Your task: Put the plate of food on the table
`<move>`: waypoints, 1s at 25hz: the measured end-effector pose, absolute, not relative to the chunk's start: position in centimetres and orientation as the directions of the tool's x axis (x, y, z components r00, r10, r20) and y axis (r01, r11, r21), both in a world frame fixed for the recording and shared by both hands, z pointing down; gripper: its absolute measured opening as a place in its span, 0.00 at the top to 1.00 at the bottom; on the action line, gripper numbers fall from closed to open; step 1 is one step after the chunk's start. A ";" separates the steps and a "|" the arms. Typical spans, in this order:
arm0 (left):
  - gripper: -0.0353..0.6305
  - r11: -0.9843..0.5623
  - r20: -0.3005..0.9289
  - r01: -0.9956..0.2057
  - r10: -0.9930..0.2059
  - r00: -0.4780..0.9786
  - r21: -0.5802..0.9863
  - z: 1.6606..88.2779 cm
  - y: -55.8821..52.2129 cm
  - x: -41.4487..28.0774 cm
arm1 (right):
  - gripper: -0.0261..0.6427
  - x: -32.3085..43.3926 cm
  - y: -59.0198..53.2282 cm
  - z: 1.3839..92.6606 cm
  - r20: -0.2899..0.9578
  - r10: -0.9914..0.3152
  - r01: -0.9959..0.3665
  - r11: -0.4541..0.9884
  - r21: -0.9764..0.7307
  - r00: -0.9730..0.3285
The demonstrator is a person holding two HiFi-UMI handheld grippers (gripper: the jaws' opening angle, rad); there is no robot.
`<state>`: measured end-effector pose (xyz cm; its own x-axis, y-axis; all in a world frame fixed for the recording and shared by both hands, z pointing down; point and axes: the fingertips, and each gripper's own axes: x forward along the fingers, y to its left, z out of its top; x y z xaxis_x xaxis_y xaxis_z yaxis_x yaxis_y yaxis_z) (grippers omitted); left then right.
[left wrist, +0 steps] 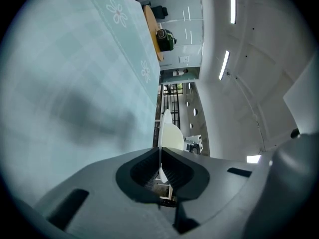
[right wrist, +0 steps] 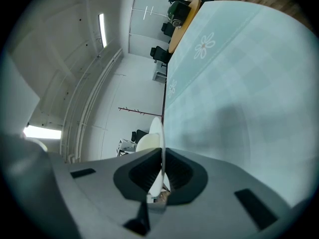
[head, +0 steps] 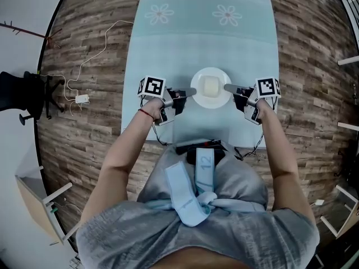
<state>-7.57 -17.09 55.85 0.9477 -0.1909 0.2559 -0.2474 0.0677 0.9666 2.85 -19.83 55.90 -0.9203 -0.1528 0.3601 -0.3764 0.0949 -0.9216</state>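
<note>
Both forearms reach forward, the left gripper [head: 192, 91] clamped on the 9 o'clock rim and the right gripper [head: 226, 87] on the 3 o'clock rim of one white plate [head: 211, 72] (one pale block of food [head: 211, 86] on it). The plate is over the table [head: 207, 32], toward its 6 o'clock end.

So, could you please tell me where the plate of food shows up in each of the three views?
Head view: the plate sits at centre, between the left gripper and the right gripper.
Left gripper view: the plate is edge-on at low centre, its rim between this gripper's closed jaws.
Right gripper view: the plate is edge-on at low centre, its rim likewise clamped.
Shared landmark: the pale blue daisy-print tablecloth.
</note>
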 end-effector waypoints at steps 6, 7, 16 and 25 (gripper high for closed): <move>0.91 0.064 0.278 -0.270 -0.193 0.941 0.961 57.8 -20.8 -7.6 | 0.90 2.7 -23.2 58.0 0.353 -0.176 -0.368 0.059 -0.928 -0.919; 0.91 0.067 0.280 -0.272 -0.193 0.941 0.960 58.2 -21.4 -7.6 | 0.90 2.7 -23.8 58.4 0.350 -0.181 -0.364 0.051 -0.930 -0.919; 0.91 0.062 0.291 -0.285 -0.201 0.935 0.957 59.4 -23.6 -7.4 | 0.90 2.9 -25.6 59.4 0.357 -0.218 -0.370 0.022 -0.929 -0.908; 0.91 0.037 0.288 -0.288 -0.246 0.925 0.957 60.2 -26.0 -7.4 | 0.91 3.0 -28.0 59.8 0.378 -0.255 -0.401 0.044 -0.915 -0.890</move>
